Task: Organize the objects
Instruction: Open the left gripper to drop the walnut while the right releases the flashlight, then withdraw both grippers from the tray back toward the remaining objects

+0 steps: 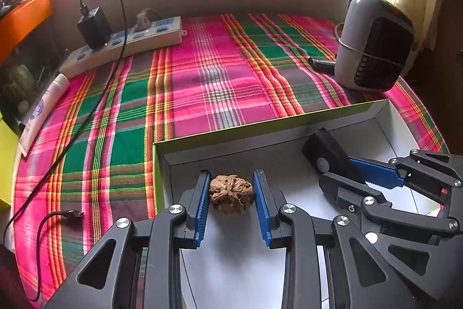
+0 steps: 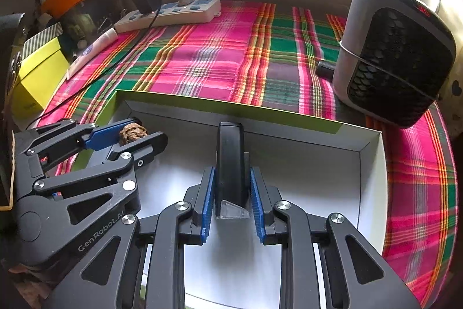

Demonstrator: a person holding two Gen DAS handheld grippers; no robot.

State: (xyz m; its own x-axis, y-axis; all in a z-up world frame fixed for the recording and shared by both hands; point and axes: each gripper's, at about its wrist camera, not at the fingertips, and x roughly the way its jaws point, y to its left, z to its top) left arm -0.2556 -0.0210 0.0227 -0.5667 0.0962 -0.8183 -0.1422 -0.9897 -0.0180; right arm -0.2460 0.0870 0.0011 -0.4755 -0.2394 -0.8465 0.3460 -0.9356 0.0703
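Left wrist view: your left gripper (image 1: pixel 231 194) brackets a walnut (image 1: pixel 231 193) over the white floor of the open box (image 1: pixel 289 164); the left pad touches it, while a thin gap shows at the right pad, so the grip is not certain. Plaid cloth (image 1: pixel 202 77), power strip (image 1: pixel 124 45) and heater (image 1: pixel 373 45) lie beyond.

Right wrist view: your right gripper (image 2: pixel 232 193) is clamped on a black device (image 2: pixel 230 161), upright inside the box (image 2: pixel 370 178).

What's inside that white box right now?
Inside the box: a walnut between the left gripper fingers and a black device pinched by the right gripper. The grippers cover the near floor, so anything there is hidden.
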